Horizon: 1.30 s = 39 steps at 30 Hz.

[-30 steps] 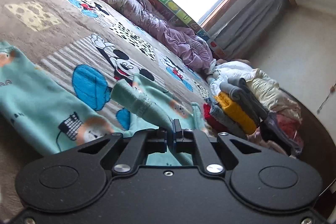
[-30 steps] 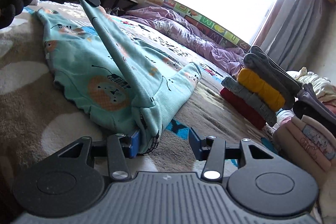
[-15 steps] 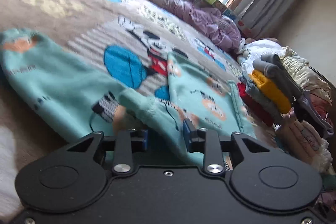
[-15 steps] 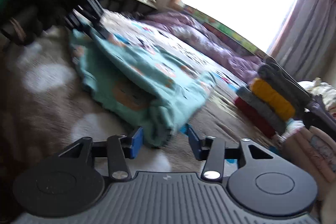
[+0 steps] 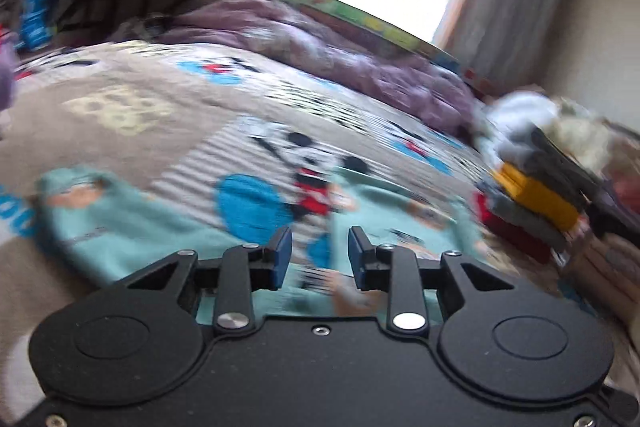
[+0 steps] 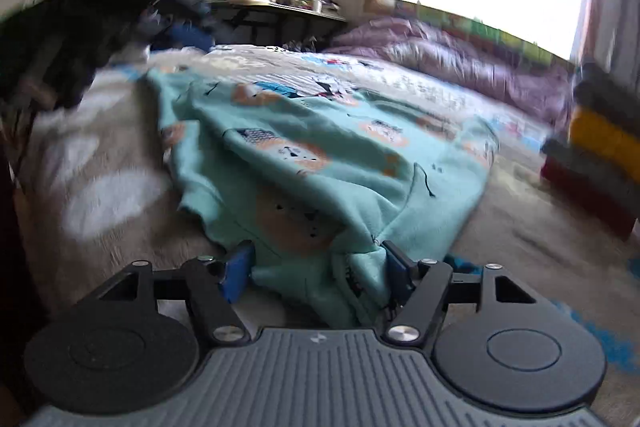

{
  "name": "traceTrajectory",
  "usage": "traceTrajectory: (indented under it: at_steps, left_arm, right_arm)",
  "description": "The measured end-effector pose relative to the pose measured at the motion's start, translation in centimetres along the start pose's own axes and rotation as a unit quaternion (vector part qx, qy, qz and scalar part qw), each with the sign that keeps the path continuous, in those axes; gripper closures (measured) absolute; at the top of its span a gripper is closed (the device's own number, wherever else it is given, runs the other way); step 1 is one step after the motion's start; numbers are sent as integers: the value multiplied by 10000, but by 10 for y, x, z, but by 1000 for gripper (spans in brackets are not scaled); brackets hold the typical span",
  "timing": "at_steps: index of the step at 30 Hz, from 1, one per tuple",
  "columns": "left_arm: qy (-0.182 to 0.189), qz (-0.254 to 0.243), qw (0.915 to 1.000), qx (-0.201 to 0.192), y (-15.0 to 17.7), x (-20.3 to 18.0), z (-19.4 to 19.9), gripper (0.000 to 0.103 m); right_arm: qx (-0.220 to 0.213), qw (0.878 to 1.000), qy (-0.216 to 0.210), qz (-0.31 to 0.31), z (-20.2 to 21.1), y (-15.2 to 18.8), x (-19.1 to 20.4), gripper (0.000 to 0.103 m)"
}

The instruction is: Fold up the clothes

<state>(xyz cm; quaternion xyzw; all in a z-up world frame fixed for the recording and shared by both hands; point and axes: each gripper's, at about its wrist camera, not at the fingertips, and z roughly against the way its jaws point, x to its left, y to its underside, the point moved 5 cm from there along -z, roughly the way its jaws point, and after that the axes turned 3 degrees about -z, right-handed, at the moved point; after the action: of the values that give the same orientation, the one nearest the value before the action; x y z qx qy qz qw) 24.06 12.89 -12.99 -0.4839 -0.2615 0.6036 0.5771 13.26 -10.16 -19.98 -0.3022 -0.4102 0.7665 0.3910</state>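
Lying rumpled, soft teal garment [image 6: 328, 163], left tool [image 5: 319, 255] wide, right tool [image 6: 316, 275] wide around its hem

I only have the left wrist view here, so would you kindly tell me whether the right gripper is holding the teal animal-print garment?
Observer: No. The right gripper is open, with a bunched edge of the teal animal-print garment lying between its fingers.
Operator: Thank you. Do its blue pads touch the cloth?
Observer: One pad looks pressed against the bunch and the other stands just clear, though blur makes this uncertain.
Operator: Does the garment lie flat on that side?
Observer: No. A raised fold runs from the gripper up across the garment, which rests on the brown fleece bedcover.
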Motion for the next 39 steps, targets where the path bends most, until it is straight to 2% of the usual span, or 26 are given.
traceTrajectory:
  at_steps: [4,9,12,15,19,27,33,39]
  left_arm:
    - [530,-710,9956,299,3,-59,-24,75]
    - [891,-1572,9807,740,0,-134,-82,77]
    - [939,-2038,9689,1041,-6,-169,-128,81]
    - [713,-2487,9570,1311,-7,-190,-173,84]
    - [634,-2681,9483,1577,-8,-204,-218,86]
    - [247,-2436,9518,1848,-16,-187,-283,86]
    - [114,-2478,9498,1908,-11,-184,-301,91]
    - [84,-2096,9580,1957,-9,-178,-314,93]
  right_arm:
    - [38,9999,-112,-52,-8,0,-2,34]
    - [-11,10000,-57,-23,-8,1,-2,33]
    - [-34,10000,-71,-36,-8,0,-3,32]
    - [-16,9999,-135,-61,-9,-1,-4,27]
    - [21,9997,-218,-84,-9,-1,-5,24]
    - [95,9991,-385,-129,-11,-2,-5,24]
    - [125,9989,-423,-126,-14,-2,-5,24]
    - [159,9988,-435,-168,-16,-1,-5,24]
